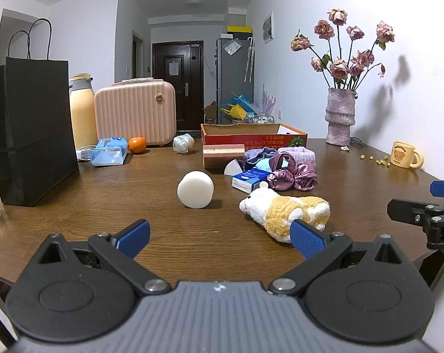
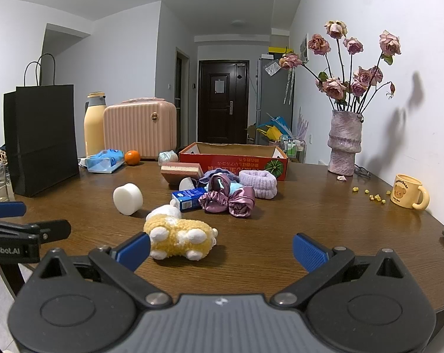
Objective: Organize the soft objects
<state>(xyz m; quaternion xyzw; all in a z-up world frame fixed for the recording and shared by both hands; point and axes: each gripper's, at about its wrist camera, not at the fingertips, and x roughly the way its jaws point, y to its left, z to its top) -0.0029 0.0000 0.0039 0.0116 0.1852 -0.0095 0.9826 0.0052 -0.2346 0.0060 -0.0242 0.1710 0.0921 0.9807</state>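
Note:
A yellow and white plush sheep lies on the wooden table, just ahead of my open, empty left gripper. It also shows in the right wrist view, near the left finger of my open, empty right gripper. A white foam cylinder lies left of the sheep. Behind are purple satin scrunchies, a lilac knitted band, a layered sponge block and a blue tissue pack. An open red cardboard box stands at the back.
A black paper bag stands at left, with a yellow flask, a pink case, a wipes pack and an orange beyond. A vase of dried roses and a yellow mug stand at right.

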